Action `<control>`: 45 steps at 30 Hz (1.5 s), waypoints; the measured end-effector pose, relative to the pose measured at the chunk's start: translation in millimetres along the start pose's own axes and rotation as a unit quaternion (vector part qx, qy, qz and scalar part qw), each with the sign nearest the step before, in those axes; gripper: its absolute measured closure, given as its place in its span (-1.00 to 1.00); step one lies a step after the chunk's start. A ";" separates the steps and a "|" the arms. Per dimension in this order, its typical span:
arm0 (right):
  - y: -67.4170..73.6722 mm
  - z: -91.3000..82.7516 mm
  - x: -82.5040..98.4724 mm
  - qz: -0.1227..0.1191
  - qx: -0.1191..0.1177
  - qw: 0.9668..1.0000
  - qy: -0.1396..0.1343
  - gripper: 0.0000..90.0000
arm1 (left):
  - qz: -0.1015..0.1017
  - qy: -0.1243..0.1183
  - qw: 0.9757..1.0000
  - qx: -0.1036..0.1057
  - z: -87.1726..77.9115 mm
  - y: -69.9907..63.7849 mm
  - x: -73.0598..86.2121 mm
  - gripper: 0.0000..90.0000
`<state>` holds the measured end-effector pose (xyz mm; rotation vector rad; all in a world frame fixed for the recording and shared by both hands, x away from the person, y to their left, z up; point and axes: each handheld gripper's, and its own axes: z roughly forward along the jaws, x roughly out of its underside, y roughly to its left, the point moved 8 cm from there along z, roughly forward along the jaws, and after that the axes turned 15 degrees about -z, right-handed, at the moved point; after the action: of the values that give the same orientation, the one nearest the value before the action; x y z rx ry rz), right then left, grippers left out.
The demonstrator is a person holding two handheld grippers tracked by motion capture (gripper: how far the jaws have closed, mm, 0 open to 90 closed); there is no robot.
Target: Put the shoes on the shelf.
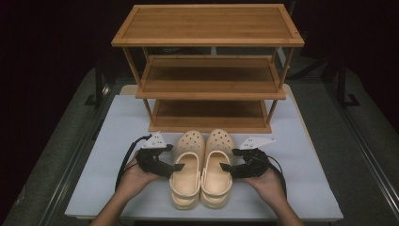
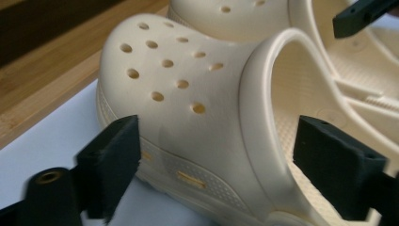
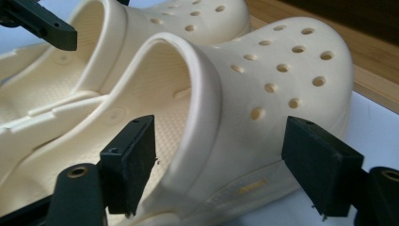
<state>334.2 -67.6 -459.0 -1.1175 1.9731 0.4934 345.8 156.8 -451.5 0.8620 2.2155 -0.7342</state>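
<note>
Clogs sit paired by the table's [image 1: 117, 113] near edge, toes toward the shelf [image 1: 207, 70]. Your left gripper [image 1: 178, 167] straddles the left clog's [image 1: 187, 169] outer wall, right gripper [image 1: 225, 167] the right clog's [image 1: 217, 169]; both parted, neither pinching.

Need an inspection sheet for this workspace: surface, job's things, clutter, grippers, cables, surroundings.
Surface: white table top, bare around the work.
Job's things: left clog and right clog, cream, side by side, toes toward the wooden rack; its three shelves are bare.
Clutter: nothing seen.
Grippers: left gripper straddles the left clog's outer wall, pads apart from it; right gripper straddles the right clog's outer wall the same way. Both open.
Cables: black cable loops from the left gripper; another trails behind the right.
Surroundings: dark floor, black stand legs beside the table.
</note>
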 end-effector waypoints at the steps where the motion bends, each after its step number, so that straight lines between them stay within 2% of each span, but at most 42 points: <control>1: -1.3 0.3 1.8 0.001 0.001 1.000 0.003 -0.37 | 0.002 0.005 1.000 -0.001 2.9 -0.9 3.0 -0.49; 3: -2.0 0.1 3.0 0.007 -0.001 1.000 -0.001 -0.36 | 0.006 0.013 1.000 -0.001 5.4 -1.8 6.0 -0.42; 12: -3.7 -3.9 3.4 0.012 -0.005 1.000 -0.004 -0.19 | 0.012 0.009 1.000 -0.005 -1.1 -0.4 4.5 -0.14; 15: -8.2 -9.5 6.7 0.021 -0.008 1.000 -0.007 -0.02 | 0.004 0.006 1.000 -0.002 -5.7 3.8 4.5 0.01; 16: -8.2 -9.5 6.7 0.021 -0.008 1.000 -0.007 -0.02 | 0.004 0.006 1.000 -0.002 -5.7 3.8 4.5 0.04; 21: -14.1 -16.3 10.0 0.027 -0.006 1.000 -0.013 0.22 | -0.004 0.002 1.000 -0.009 -13.1 11.2 4.2 0.30; 22: -14.1 -16.3 10.0 0.027 -0.006 1.000 -0.013 0.22 | -0.007 0.000 1.000 -0.013 -14.8 12.7 3.9 0.30; 23: -17.1 -19.7 10.8 0.028 0.003 0.999 -0.016 0.36 | -0.007 -0.004 1.000 -0.019 -17.0 14.5 2.8 0.42; 24: -17.1 -19.7 10.8 0.028 0.003 0.999 -0.016 0.36 | -0.007 -0.004 1.000 -0.019 -17.0 14.5 2.8 0.45; 25: -20.3 -23.2 10.9 0.032 0.011 0.999 -0.021 0.49 | -0.002 -0.009 0.999 -0.034 -20.0 16.3 1.0 0.52; 27: -21.5 -24.4 10.6 0.033 0.014 0.999 -0.023 0.53 | -0.001 -0.011 0.999 -0.041 -21.4 17.3 0.1 0.62; 28: -24.3 -26.9 9.4 0.030 0.024 0.999 -0.025 0.63 | -0.003 -0.018 0.998 -0.052 -23.7 19.9 -2.1 0.67; 31: -27.5 -29.7 7.6 0.023 0.045 0.998 -0.025 0.75 | -0.004 -0.024 0.998 -0.064 -25.7 22.8 -5.4 0.76; 34: -32.4 -33.4 6.7 0.019 0.067 0.997 -0.026 0.82 | 0.003 -0.029 0.996 -0.083 -27.8 25.8 -8.8 0.83; 37: -37.7 -37.4 6.2 0.018 0.088 0.996 -0.024 0.87 | 0.000 -0.031 0.996 -0.089 -30.8 29.5 -12.3 0.86; 42: -45.0 -42.3 5.7 0.024 0.093 0.995 -0.029 0.88 | -0.006 -0.040 0.995 -0.089 -35.4 32.4 -18.7 0.86; 45: -52.2 -44.5 1.3 0.026 0.096 0.994 -0.034 0.88 | -0.008 -0.048 0.994 -0.093 -36.2 34.8 -30.5 0.86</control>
<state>357.9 -125.4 -430.6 -0.9194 1.9492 0.3543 376.0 192.0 -415.4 0.7034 2.1660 -0.5539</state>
